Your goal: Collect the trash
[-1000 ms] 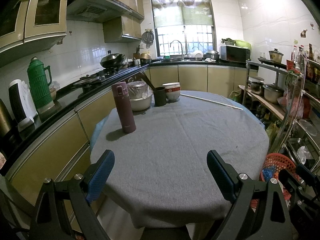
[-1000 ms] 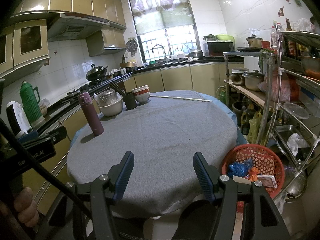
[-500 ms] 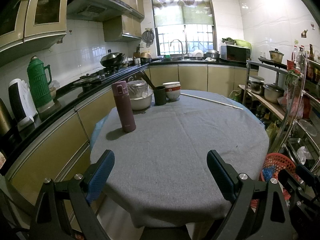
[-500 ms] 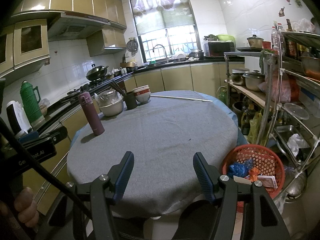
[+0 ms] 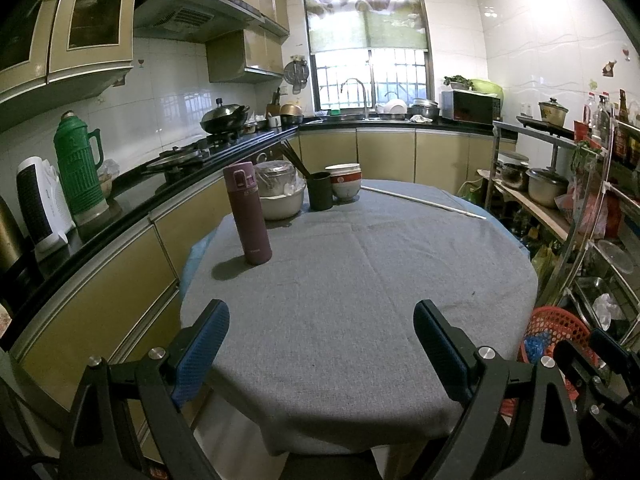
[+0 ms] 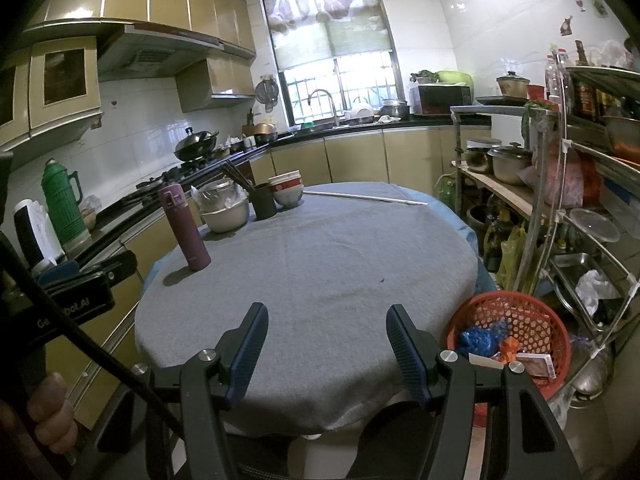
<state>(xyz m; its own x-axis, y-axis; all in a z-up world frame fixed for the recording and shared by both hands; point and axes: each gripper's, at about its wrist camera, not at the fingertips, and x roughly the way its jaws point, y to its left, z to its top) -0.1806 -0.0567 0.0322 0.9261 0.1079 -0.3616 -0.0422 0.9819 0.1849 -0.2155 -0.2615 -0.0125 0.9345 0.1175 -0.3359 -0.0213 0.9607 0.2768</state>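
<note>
Two hand-held grippers, my left hand-held gripper point(image 5: 320, 354) and right hand-held gripper point(image 6: 327, 350), hang released over the round grey-clothed table point(image 6: 320, 264), holding nothing; no trash remains ahead, and the red plastic mesh basket point(image 6: 510, 322) right of them holds wrappers.

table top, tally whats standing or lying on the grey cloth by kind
purple flask: 1
covered metal bowl: 1
dark cup with chopsticks: 1
stack of red and white bowls: 1
long white rod: 1
total: 5
</note>
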